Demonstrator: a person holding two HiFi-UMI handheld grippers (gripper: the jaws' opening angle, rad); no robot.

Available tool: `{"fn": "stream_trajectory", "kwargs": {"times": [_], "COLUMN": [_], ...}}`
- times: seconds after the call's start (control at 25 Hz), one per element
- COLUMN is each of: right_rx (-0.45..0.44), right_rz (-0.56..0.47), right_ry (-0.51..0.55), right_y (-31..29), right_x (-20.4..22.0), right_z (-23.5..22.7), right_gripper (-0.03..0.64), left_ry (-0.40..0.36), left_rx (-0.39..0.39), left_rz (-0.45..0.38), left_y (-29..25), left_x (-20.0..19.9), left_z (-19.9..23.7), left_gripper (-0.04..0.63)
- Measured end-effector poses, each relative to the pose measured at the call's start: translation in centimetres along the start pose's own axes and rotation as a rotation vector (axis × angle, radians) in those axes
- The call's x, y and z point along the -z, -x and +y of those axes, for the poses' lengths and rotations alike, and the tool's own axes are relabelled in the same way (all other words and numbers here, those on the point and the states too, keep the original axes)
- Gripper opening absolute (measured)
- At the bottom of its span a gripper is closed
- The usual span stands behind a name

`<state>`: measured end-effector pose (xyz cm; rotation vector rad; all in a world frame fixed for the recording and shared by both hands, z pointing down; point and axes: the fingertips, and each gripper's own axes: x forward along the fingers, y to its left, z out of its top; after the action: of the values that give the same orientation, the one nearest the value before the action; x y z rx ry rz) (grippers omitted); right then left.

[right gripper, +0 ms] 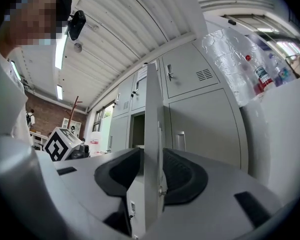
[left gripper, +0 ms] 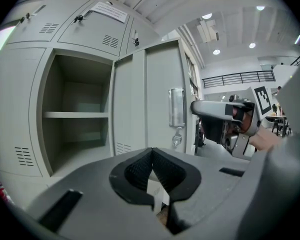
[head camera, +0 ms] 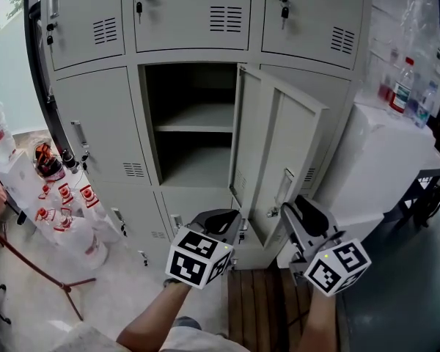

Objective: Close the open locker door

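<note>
The door (head camera: 279, 152) of the middle locker (head camera: 194, 123) stands swung well out to the right, hinged on its right side, so the compartment and its shelf (head camera: 194, 129) lie open to the head view. The right gripper (head camera: 297, 210) sits at the door's lower free edge, just below the handle (head camera: 284, 185). In the right gripper view the door (right gripper: 152, 114) runs edge-on straight up between the jaws of the right gripper (right gripper: 152, 170), and both dark pads press against it, one on each face, so the gripper is clamped on the door's edge. The left gripper (head camera: 218, 222) hangs just left of it, in front of the locker's base and apart from the door. In its own view the left gripper (left gripper: 151, 153) has its jaws drawn together, tips touching, with nothing between them, and it faces the open compartment, the shelf (left gripper: 75, 114) and the door (left gripper: 145, 99) with its handle (left gripper: 176, 106). Spray bottles (head camera: 73, 215) crowd the floor at the left, and a white box (head camera: 385, 160) stands to the locker's right.
</note>
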<state>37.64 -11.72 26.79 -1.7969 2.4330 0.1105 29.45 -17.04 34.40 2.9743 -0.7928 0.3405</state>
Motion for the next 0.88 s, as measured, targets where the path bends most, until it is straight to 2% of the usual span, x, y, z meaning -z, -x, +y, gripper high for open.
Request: {"fn": "stream_trajectory", "kwargs": {"times": [0.6, 0.88], "right_rx": [-0.061, -0.133], "right_rz": [-0.018, -0.019], "right_ry": [-0.055, -0.061], "right_y": [-1.3, -1.9], "right_x": [0.4, 0.3], "right_z": [-0.3, 1.3], "right_gripper": [0.13, 0.134], "left_ry": [0.013, 0.021], "left_rx": [-0.021, -0.033], "left_rz": [0.019, 0.031], "left_y": [0.6, 1.0], "left_x": [1.3, 1.8], "left_z": [1.2, 2.0], "left_gripper": [0.008, 0.008]}}
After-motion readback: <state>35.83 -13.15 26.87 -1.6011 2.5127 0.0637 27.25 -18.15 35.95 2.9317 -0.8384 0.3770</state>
